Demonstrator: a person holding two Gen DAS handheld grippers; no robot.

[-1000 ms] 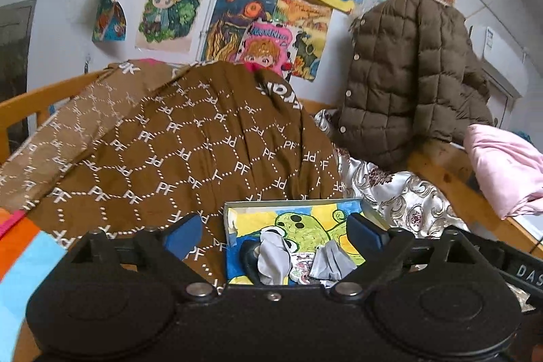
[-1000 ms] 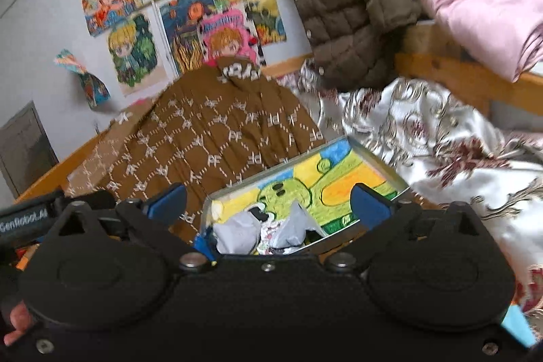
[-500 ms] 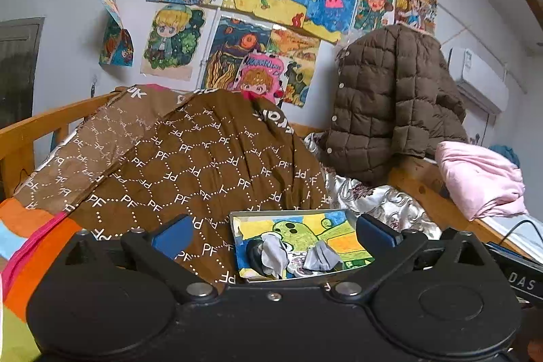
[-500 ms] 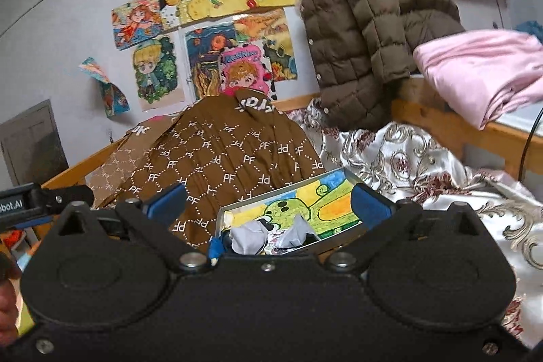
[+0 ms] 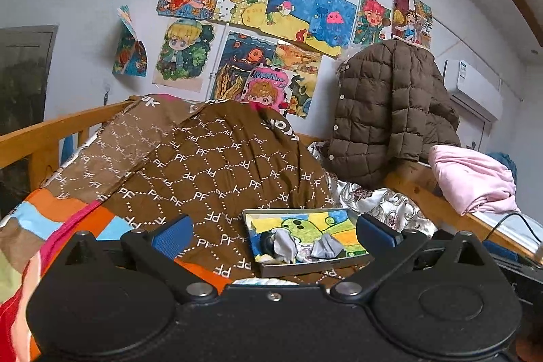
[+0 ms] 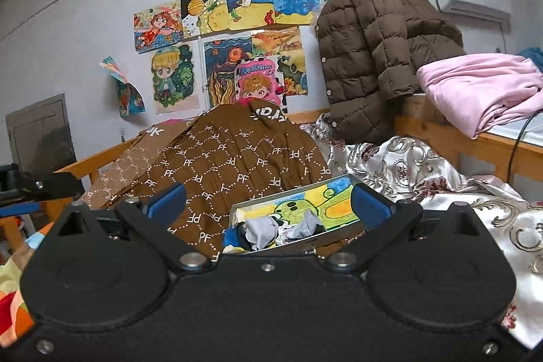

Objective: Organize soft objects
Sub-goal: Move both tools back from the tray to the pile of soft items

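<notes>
A shallow metal box [image 5: 261, 260] [image 6: 334, 184] with a green and yellow drawing on its bottom lies on the bed. Several small grey and dark cloth pieces [image 5: 288, 245] [image 6: 264, 231] are bunched at its near end. My left gripper [image 5: 276, 233] is open, its blue pads wide apart and well short of the box, with nothing between them. In the right wrist view my right gripper [image 6: 268, 204] stands open too, and the box's near end shows between its pads without touching them.
A brown patterned quilt [image 5: 210, 165] [image 6: 237, 158] is heaped behind the box. Silver floral fabric [image 6: 407, 168] spreads to the right. A brown puffer jacket [image 5: 387, 117] and pink cloth [image 5: 471, 182] hang on the wooden bed rail [image 5: 424, 192]. Drawings cover the wall.
Both grippers have drawn back from the box, which looks smaller and farther now. More of the wall and ceiling shows. The left pads have spread a little wider.
</notes>
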